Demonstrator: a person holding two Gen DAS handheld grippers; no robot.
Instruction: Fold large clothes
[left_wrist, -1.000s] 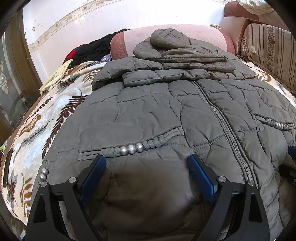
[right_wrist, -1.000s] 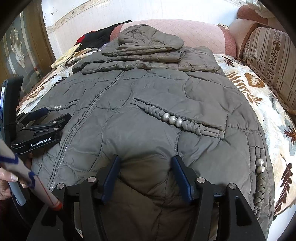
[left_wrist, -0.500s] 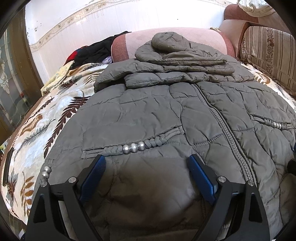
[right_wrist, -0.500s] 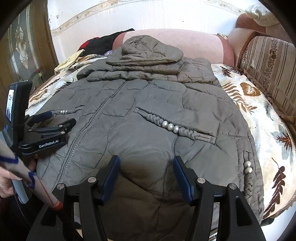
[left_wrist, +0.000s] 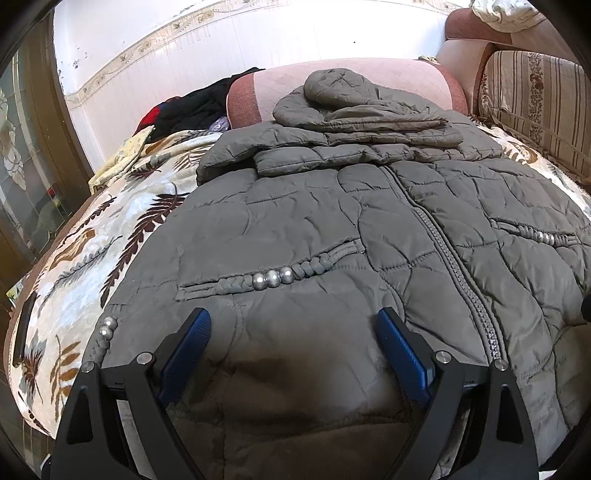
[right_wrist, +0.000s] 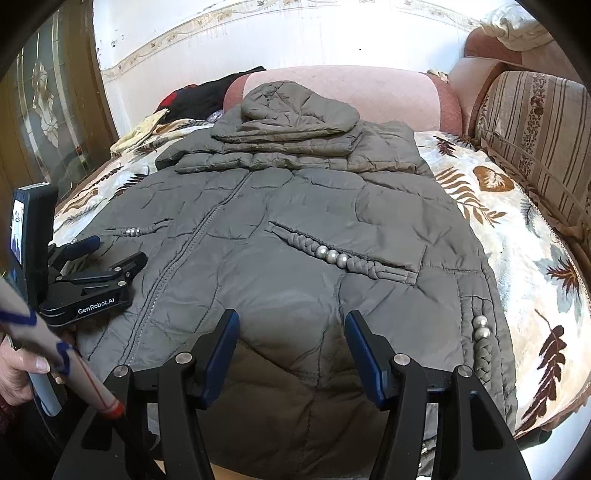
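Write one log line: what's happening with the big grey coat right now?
coat: flat on bed, zipped, sleeves and hood folded on top | left gripper: open, over hem | right gripper: open, over hem | fold: unfinished

The coat's (right_wrist: 295, 229) near hem drops out of sight behind the right tool (right_wrist: 291, 354), and its sleeves are folded under the hood so their cuffs can't be made out. The left tool (right_wrist: 96, 266) is half cut off by the picture's edge, its small screen (right_wrist: 16, 229) too blurred to read.
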